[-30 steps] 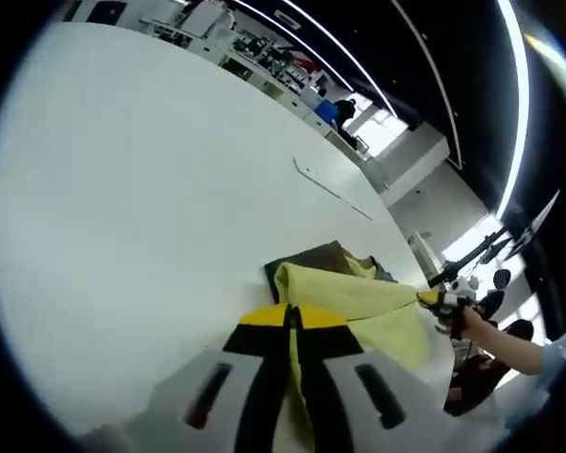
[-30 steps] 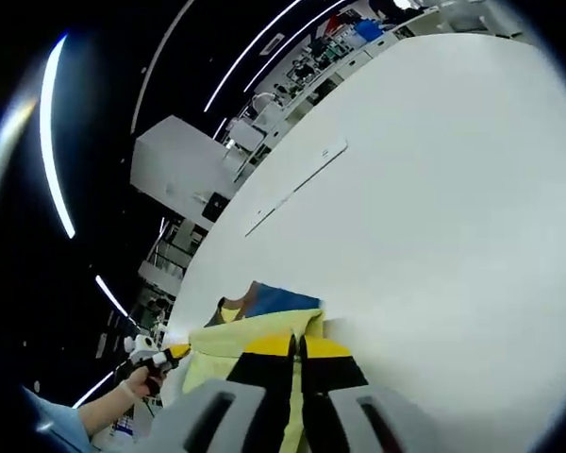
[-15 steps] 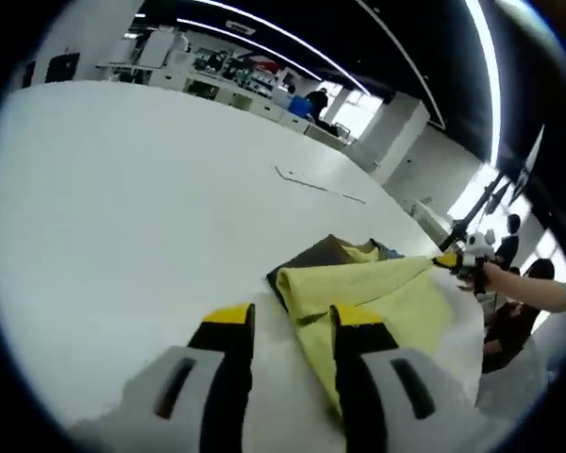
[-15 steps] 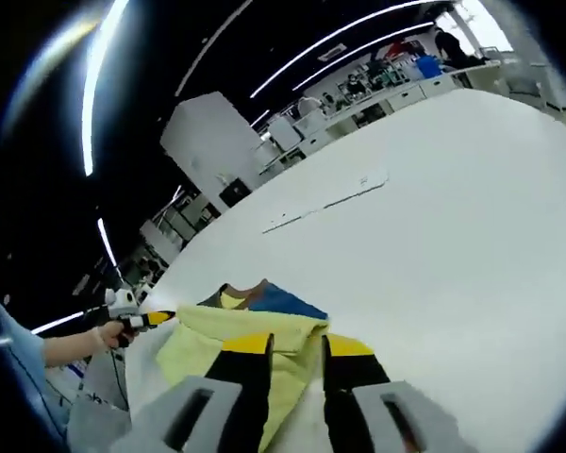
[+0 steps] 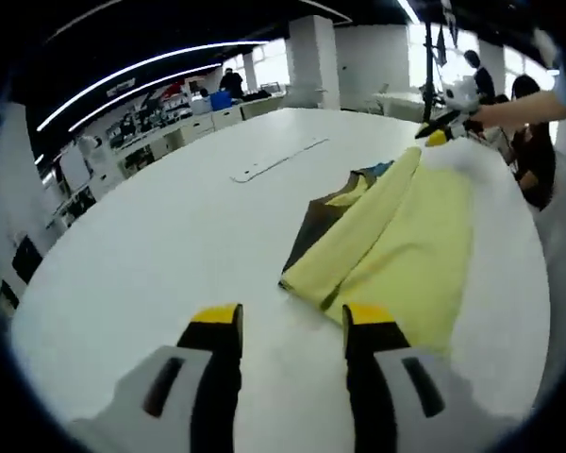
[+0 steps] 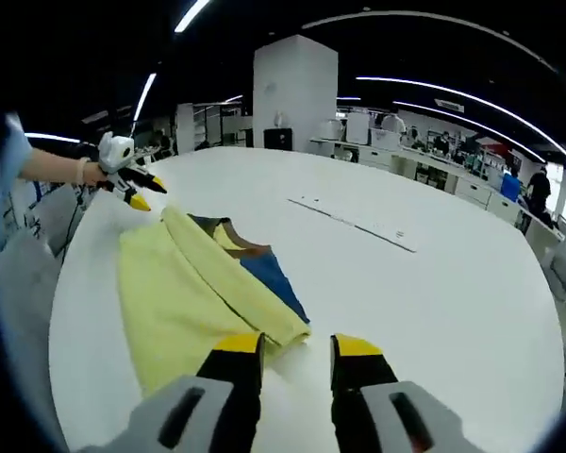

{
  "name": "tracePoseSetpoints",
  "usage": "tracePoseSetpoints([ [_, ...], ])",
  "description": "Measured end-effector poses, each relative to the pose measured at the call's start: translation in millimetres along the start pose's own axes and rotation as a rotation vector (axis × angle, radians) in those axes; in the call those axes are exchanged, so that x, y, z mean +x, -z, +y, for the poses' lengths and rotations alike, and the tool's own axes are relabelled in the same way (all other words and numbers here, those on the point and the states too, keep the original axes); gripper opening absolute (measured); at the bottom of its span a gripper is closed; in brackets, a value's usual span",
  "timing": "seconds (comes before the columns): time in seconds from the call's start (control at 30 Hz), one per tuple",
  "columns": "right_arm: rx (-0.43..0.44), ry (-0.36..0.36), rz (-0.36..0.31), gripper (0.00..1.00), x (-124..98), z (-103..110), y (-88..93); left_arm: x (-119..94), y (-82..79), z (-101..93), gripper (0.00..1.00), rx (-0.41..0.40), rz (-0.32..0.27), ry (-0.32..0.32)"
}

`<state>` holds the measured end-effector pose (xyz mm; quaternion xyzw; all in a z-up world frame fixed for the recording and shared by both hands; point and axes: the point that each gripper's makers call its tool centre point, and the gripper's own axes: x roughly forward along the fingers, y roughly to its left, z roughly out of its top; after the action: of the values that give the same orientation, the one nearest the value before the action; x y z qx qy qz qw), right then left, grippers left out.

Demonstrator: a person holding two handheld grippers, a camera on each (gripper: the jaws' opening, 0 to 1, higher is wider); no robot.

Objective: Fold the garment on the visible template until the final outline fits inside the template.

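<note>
A yellow garment (image 5: 396, 236) with a brown and blue part at its far end lies folded on the white table (image 5: 151, 245). My left gripper (image 5: 292, 321) is open just short of the garment's near fold, with nothing between its jaws. In the right gripper view the same garment (image 6: 170, 283) lies ahead and to the left, and my right gripper (image 6: 297, 347) is open at its folded edge, holding nothing. Each gripper also appears in the other's view, hand-held beyond the garment's far end: the right gripper (image 5: 437, 130) and the left gripper (image 6: 137, 189).
A thin pale strip (image 5: 274, 160) lies on the table beyond the garment, seen as the strip (image 6: 354, 222) from the other side. People (image 5: 524, 104) sit past the table's edge. Workbenches and a white column (image 6: 292, 90) stand behind the table.
Both grippers were shut on the yellow fabric a second ago. They have opened and let go. The garment now lies flatter on the table, and both cameras have swung round.
</note>
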<state>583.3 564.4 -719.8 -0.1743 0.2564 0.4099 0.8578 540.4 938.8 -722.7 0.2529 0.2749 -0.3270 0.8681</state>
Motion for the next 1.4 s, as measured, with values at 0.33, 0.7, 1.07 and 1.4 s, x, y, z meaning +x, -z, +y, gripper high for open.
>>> tracePoseSetpoints([
  [0.33, -0.217, 0.018, 0.083, 0.24, 5.9, -5.1, 8.0, 18.2, 2.1, -2.7, 0.3, 0.296, 0.088, -0.04],
  [0.7, -0.358, 0.028, 0.145, 0.22, 20.0, -3.2, 18.1, 32.4, -3.8, -4.3, 0.3, 0.445, 0.116, -0.075],
  [1.07, -0.437, 0.029, 0.12, 0.05, 28.1, -0.7, 2.5, 39.2, -15.2, -6.1, 0.15, 0.493, 0.096, -0.085],
  [1.4, -0.251, 0.077, 0.078, 0.0, 37.7, -20.1, -11.0, 48.7, -31.4, 16.0, 0.0, 0.197, 0.04, -0.159],
])
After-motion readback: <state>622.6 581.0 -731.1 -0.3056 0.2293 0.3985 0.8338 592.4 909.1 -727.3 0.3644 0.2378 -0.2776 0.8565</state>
